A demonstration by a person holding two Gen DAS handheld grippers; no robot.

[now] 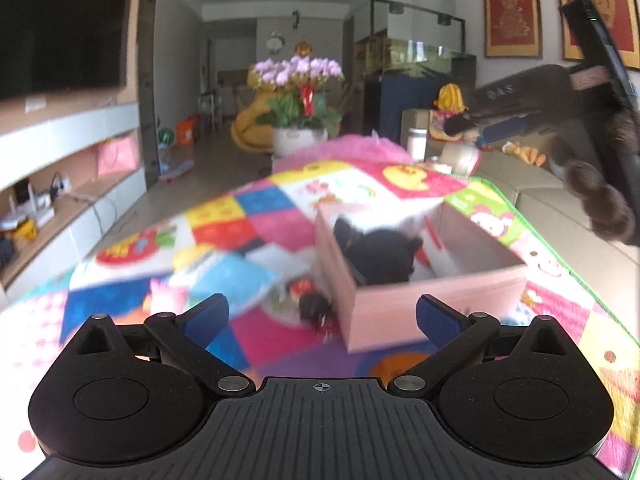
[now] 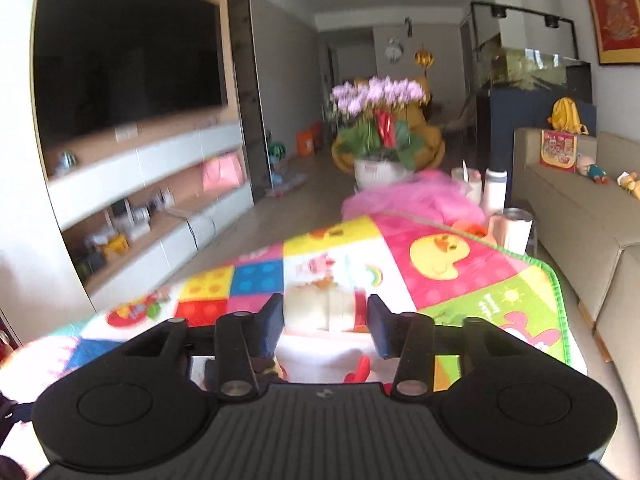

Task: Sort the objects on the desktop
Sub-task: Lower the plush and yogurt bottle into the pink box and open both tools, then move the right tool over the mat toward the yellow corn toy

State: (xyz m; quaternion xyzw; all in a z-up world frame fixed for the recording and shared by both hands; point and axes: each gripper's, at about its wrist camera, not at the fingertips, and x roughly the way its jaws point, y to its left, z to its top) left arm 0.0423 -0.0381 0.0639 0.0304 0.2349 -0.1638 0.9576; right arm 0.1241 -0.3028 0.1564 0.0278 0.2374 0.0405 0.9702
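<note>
Left gripper (image 1: 322,318) I hold released, empty | pink box (image 1: 416,280) just ahead-right | right gripper (image 2: 325,320): pale blurred object (image 2: 324,308) between jaws, grip unclear

The mat (image 1: 256,216) covering the surface was a patchwork of pink, yellow, blue, red and white squares with cartoon prints, a yellow duck (image 2: 438,256) on pink among them, and a green edge. The box (image 1: 400,312) was pale pink; the item inside (image 1: 380,256) was black. Both grippers (image 1: 322,316) (image 2: 325,318) were black with dark blue pads.
</note>
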